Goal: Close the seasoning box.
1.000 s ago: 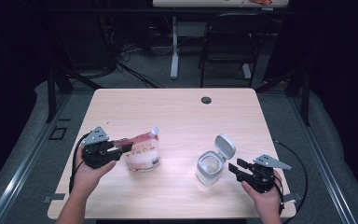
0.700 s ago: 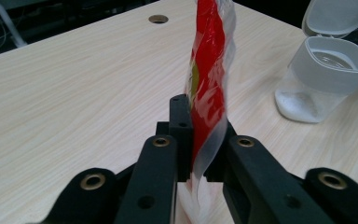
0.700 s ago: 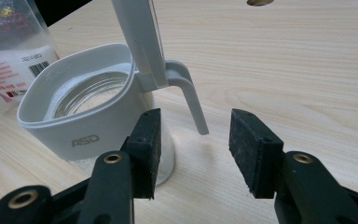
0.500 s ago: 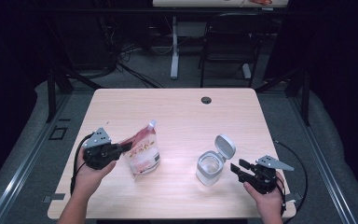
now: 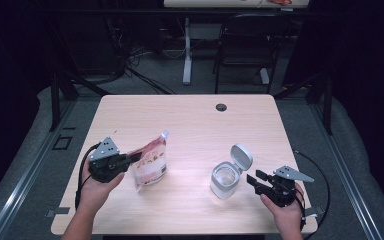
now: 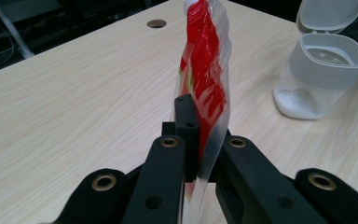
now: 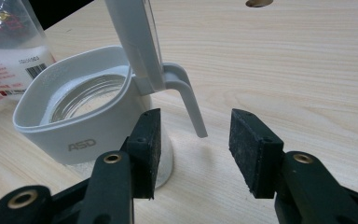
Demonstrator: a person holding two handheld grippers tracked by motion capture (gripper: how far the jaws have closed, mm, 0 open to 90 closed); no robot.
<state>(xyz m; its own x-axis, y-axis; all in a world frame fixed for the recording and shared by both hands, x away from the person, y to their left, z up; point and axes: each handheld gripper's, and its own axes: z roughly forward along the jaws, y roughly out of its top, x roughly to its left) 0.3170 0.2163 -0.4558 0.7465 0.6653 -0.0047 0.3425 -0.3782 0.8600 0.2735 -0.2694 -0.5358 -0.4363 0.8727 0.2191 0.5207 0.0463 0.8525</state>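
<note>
From the high view, your left gripper (image 5: 130, 161) has its jaws clamped on the near edge of the red snack pouch (image 5: 151, 161), which stands tilted on the bench (image 5: 190, 120), its long axis running up and away toward the top corner. The open canister (image 5: 226, 179) sits well to the right of it, just beside your right gripper (image 5: 254, 181), so the right hand is the nearer 1 to it. In the left gripper view, the 2 jaws have just been closing and now pinch the pouch (image 6: 205, 79) flat between them; the canister (image 6: 320, 74) lies ahead and to the right, its flip lid (image 6: 328, 14) raised. In the right gripper view, the jaws stand wide with nothing between the pads (image 7: 252, 149); the canister (image 7: 91, 121) is just ahead and left, and its lid tab (image 7: 186, 100) hangs toward the gap. I judge the pour depends on carrying the pouch mouth over that opening.
</note>
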